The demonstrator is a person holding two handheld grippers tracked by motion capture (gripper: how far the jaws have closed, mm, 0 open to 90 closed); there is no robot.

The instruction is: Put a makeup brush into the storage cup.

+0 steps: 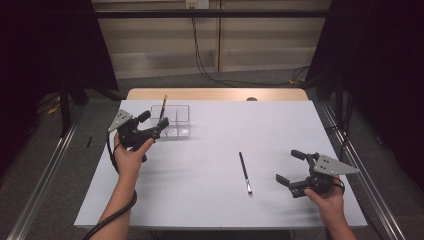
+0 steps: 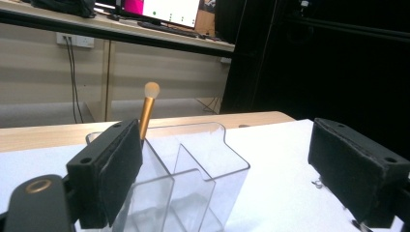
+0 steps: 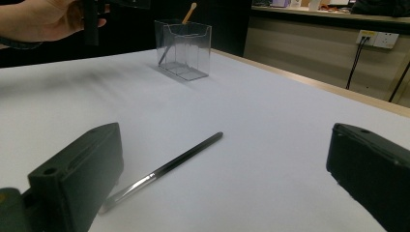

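Gold-handled brush [image 2: 147, 110] just beyond left hand-held gripper [image 2: 225, 169]

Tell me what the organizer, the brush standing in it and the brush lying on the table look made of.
Organizer: clear hard plastic, likely acrylic; you see straight through its glossy walls. Standing brush: gold handle with a metallic sheen, metal or coated plastic, pale soft tip. Lying brush: glossy black handle, probably plastic or lacquered wood, with a shiny silver, metal-looking end.

No legible text, labels, brands or numbers anywhere. The monitor [image 2: 159, 9], far beyond the left gripper [image 2: 222, 179] and up-left of it, was lit, but its content was too small to read. The wall sockets [image 2: 75, 39] carried no readable marking.
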